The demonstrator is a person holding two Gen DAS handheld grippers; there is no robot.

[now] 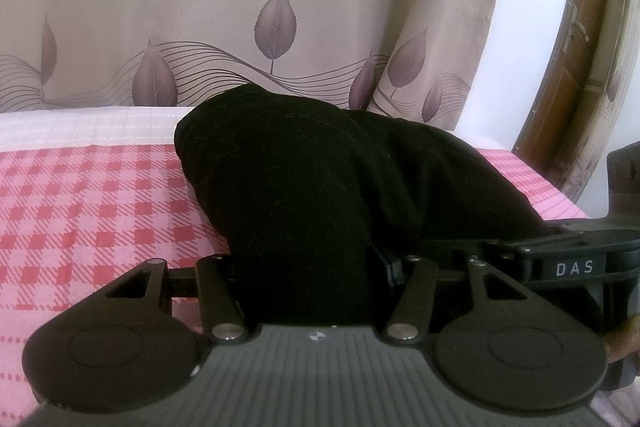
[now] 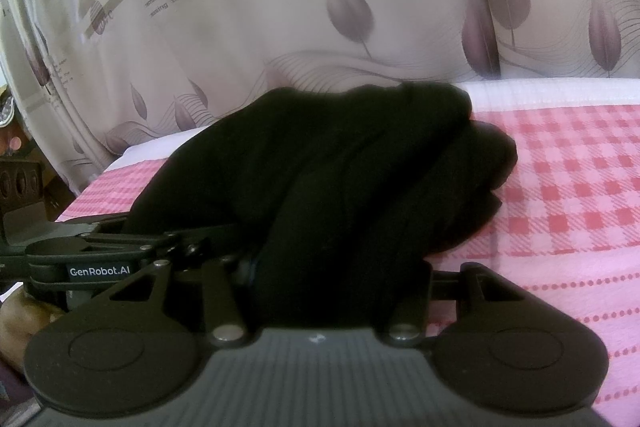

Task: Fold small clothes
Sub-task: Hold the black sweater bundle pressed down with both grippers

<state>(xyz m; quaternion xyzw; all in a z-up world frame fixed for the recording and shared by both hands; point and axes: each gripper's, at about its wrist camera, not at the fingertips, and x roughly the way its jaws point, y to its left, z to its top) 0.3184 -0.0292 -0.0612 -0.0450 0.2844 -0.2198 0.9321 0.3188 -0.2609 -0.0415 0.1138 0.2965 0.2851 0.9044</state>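
I am gripping the bunched black garment (image 1: pixel 304 179) with my left tool (image 1: pixel 304 291) and right tool (image 2: pixel 336 291), both closed on it, near the bed's (image 1: pixel 80 211) far edge.

- A pink-and-red checked cotton bedsheet (image 1: pixel 80 211) covers the surface; toward the near right in the right wrist view it turns to plain pink with dotted red lines (image 2: pixel 560 291).
- A white textured band (image 1: pixel 88 125) runs along the sheet's far edge.
- A beige curtain printed with mauve leaves, wavy lines and dark lettering (image 1: pixel 240 7) hangs just behind the surface.
- A brown wooden door frame (image 1: pixel 560 47) stands at the far right, beside a white wall (image 1: pixel 508 39).
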